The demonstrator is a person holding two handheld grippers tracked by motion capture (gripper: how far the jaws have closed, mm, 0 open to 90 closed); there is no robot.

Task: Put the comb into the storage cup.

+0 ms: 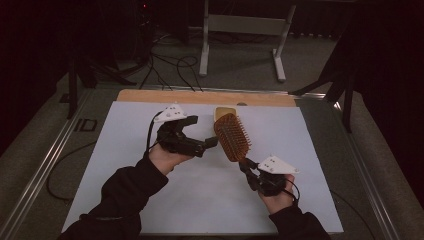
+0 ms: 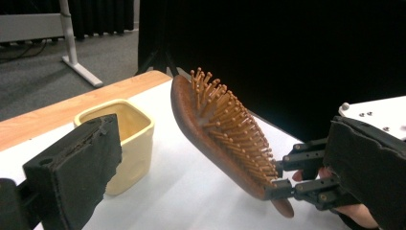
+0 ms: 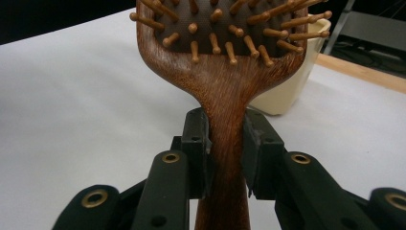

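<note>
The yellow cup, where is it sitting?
In the high view the yellow cup stands at the white mat's far edge, just behind the raised hairbrush.

One overhead, two close jaw-level views.

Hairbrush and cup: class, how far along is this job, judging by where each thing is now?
Done: the right gripper has the wooden hairbrush clamped by its handle and raised off the white table. In hand: the brush is held tilted near the yellow cup, with the left gripper close by. Left: the brush is not yet in the cup, if that is where it goes.
</note>
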